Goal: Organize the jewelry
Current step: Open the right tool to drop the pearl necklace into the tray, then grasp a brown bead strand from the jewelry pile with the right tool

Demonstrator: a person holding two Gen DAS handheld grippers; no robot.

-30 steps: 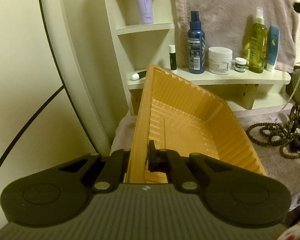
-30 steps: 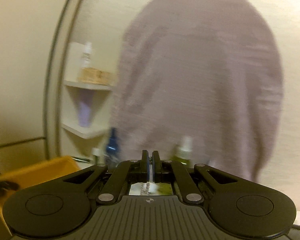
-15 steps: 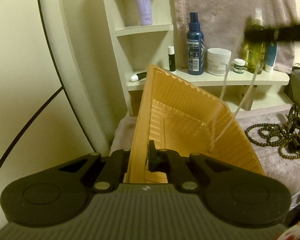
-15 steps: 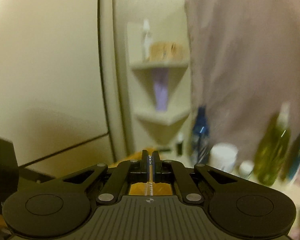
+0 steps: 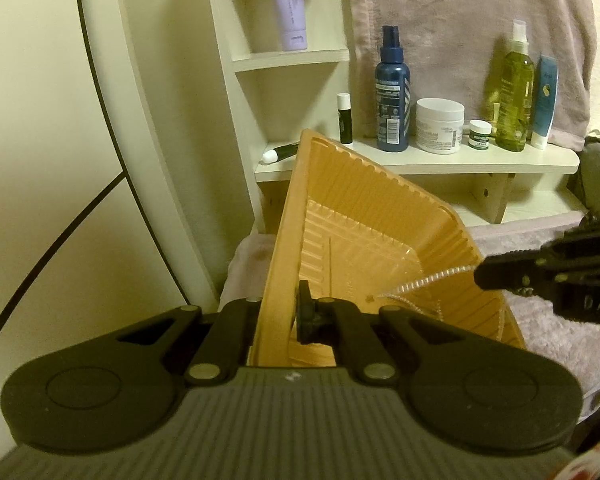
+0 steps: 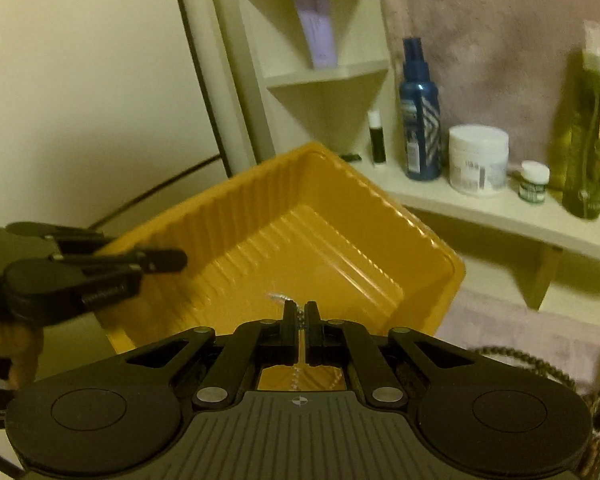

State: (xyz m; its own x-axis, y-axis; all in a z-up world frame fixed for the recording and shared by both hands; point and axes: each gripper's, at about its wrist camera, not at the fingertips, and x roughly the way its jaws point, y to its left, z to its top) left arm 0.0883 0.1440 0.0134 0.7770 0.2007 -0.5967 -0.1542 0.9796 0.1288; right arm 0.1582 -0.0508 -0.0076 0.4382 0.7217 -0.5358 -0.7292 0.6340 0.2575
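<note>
Thin silver chain (image 5: 432, 280), ribbed orange tray (image 5: 364, 208)

Left gripper (image 5: 278, 316): matte black fingers on paired linkage arms, silver round pivot screws at the joints. Two broad rounded black lobes at lower left and lower right of frame, each with an embossed circle. Grey ribbed body between them, small white mark at its top centre.

Right gripper (image 6: 300, 316): same build; crosshair mark on the ribbed body. At right edge of the left view, pale embossed letters "DAS" on its black side.
</note>
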